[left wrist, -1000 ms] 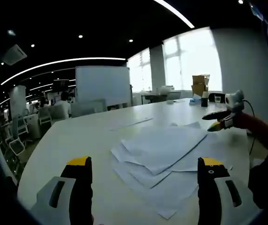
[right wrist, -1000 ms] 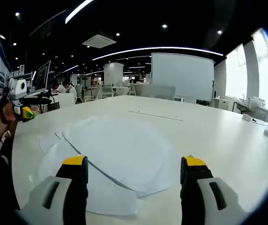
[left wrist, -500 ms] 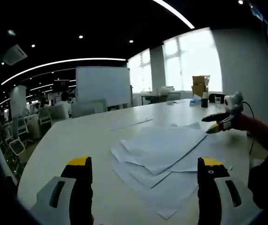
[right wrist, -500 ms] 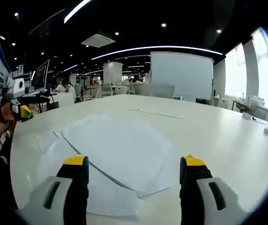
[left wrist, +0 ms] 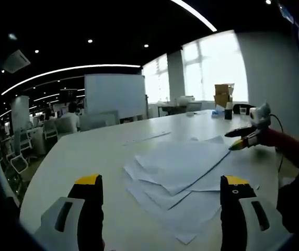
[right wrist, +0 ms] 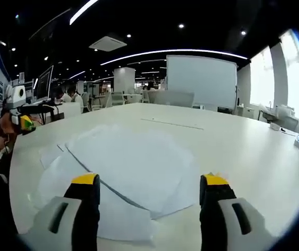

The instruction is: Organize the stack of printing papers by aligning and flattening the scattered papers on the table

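White papers (left wrist: 183, 172) lie fanned on the table (left wrist: 87, 151); your left gripper (left wrist: 162, 184) and right gripper (right wrist: 149, 183) hover, both with jaws apart. Push 1 edge carelessly and the loose top sheets could buckle or slide off.

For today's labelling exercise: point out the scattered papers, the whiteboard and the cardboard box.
scattered papers (left wrist: 183, 164), left gripper view, on the top sheet.
whiteboard (left wrist: 114, 94), left gripper view, on its white face.
cardboard box (left wrist: 223, 94), left gripper view, on its front side.

Right tongs (left wrist: 237, 139) edged closer to top paper sheet's (left wrist: 183, 162) corner, tips lower.
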Tool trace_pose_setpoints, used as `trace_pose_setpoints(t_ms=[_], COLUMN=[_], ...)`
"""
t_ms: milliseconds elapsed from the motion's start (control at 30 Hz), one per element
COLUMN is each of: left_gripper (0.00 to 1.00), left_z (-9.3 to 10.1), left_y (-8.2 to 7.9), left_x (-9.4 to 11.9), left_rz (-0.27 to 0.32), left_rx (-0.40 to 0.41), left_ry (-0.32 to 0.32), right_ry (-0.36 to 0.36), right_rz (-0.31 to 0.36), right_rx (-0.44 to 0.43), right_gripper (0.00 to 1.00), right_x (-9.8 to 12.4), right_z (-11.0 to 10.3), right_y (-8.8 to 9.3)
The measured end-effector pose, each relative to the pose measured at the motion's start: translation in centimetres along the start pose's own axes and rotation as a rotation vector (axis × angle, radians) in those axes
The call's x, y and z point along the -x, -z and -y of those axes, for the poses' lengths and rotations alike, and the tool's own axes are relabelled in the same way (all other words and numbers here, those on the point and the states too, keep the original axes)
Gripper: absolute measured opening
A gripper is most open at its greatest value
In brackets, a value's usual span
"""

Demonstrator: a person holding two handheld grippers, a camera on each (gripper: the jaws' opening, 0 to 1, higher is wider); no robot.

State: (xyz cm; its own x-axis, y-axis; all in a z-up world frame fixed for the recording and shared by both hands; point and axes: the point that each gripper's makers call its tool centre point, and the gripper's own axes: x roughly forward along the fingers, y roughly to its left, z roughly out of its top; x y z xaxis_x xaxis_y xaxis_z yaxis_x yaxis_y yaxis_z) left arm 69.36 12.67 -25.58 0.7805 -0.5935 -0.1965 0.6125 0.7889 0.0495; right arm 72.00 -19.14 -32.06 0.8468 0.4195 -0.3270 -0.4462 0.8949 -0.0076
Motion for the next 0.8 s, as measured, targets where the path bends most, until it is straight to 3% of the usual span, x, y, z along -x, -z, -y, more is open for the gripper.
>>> trace_pose_setpoints(t_ms=[800], left_gripper=[0.95], left_z=[0.0], left_y=[0.3], left_x=[-0.1], left_rz=[-0.010], left_rx=[0.002], left_ry=[-0.001], right_ry=[0.040], right_rz=[-0.035], right_rx=[0.000], right_gripper=[0.65], right_x=[-1.4], right_z=[0.9], right_y=[1.6])
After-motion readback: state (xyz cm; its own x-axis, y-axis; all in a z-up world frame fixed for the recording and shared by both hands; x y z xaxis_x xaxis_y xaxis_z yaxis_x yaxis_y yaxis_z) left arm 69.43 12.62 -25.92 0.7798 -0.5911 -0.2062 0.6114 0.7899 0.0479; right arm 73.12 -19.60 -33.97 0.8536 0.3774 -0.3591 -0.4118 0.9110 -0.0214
